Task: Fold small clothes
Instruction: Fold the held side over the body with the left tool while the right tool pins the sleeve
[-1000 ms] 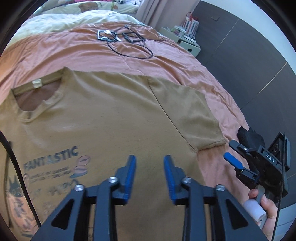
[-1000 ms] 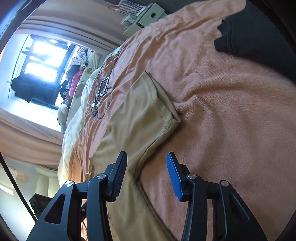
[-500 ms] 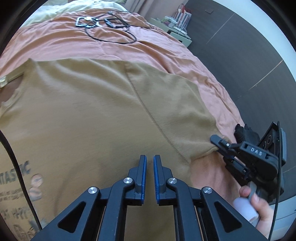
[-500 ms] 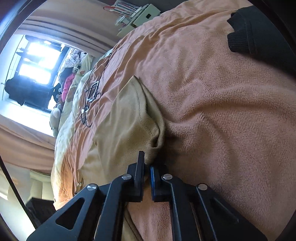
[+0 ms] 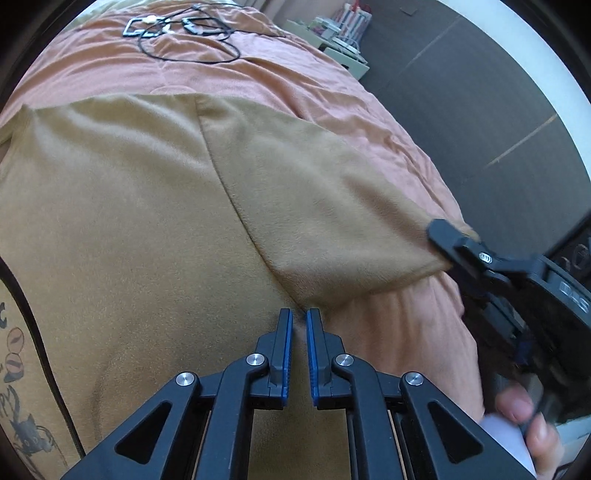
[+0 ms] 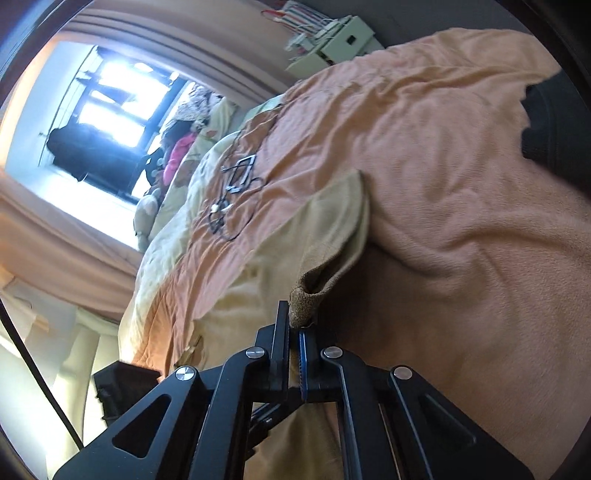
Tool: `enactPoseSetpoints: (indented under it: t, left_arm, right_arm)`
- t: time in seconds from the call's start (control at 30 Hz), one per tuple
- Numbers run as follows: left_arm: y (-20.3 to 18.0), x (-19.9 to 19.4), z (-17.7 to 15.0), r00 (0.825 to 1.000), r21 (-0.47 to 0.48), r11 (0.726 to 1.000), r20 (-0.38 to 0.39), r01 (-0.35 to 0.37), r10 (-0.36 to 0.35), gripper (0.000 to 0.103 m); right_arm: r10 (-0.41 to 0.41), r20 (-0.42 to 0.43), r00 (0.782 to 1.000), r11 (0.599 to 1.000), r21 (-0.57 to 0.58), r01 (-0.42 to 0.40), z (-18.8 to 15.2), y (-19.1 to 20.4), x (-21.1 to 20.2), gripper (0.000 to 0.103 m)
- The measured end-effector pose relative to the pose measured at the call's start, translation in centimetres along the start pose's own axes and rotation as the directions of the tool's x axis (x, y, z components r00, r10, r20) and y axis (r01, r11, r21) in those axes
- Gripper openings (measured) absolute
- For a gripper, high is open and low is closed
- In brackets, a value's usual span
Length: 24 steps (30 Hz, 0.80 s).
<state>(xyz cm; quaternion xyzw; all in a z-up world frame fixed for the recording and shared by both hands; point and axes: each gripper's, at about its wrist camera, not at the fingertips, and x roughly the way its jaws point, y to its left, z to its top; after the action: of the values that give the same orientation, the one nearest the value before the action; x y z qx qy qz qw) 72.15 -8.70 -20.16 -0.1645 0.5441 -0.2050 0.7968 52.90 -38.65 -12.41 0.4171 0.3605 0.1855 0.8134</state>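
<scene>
Right gripper [image 6: 293, 332]: fingers pressed together on the hem of the T-shirt's sleeve [image 6: 304, 302]; a tuft of tan cloth stands up from the pinch, and the sleeve looks raised off the blanket.

Left gripper [image 5: 299, 332]: fingers nearly together, a thin gap between them, tips at the underarm corner where the sleeve meets the T-shirt [image 5: 140, 221] body. Cannot tell whether cloth is caught in the gap or only pressed under the tips.

Landmark: the sleeve seam [image 5: 229, 184]. Shirt body lies flat, print side up, left of the seam in the left wrist view; sleeve lies right of it. Beyond the shoulder edge, a cable and small devices [image 5: 177, 33] sit well apart on the pink blanket [image 5: 295, 81] of the bed.

Progress, judged: early. 0 folds visible; garment fully spread. Sleeve fold inward appears to be the step in hand; remaining folds all left.
</scene>
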Motion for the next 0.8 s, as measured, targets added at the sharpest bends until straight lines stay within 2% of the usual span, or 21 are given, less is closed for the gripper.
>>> enactPoseSetpoints:
  t: [0.23, 0.4, 0.7, 0.8]
  left_arm:
    - [1.4, 0.8, 0.0, 0.999, -0.104, 0.994, 0.014, 0.047, -0.046, 0.008]
    - [1.9, 0.8, 0.0, 0.996, -0.161, 0.983, 0.032, 0.092, -0.088, 0.008]
    - [2.4, 0.0, -0.4, 0.991, -0.199, 0.971, 0.001, 0.134, -0.137, 0.006]
    - [2.8, -1.0, -0.7, 0.993, -0.192, 0.975, -0.010, 0.112, -0.116, 0.006]
  right_arm:
    - [0.053, -0.048, 0.997, 0.998, -0.035, -0.054, -0.4, 1.0, 1.0, 0.000]
    - [0.096, -0.092, 0.991, 0.995, 0.014, -0.095, -0.3, 0.2, 2.3, 0.000]
    - [0.150, -0.132, 0.980, 0.987, 0.081, -0.140, 0.7, -1.4, 3.6, 0.000]
    - [0.153, -0.144, 0.978, 0.987, 0.073, -0.144, 0.8, -1.5, 4.1, 0.000]
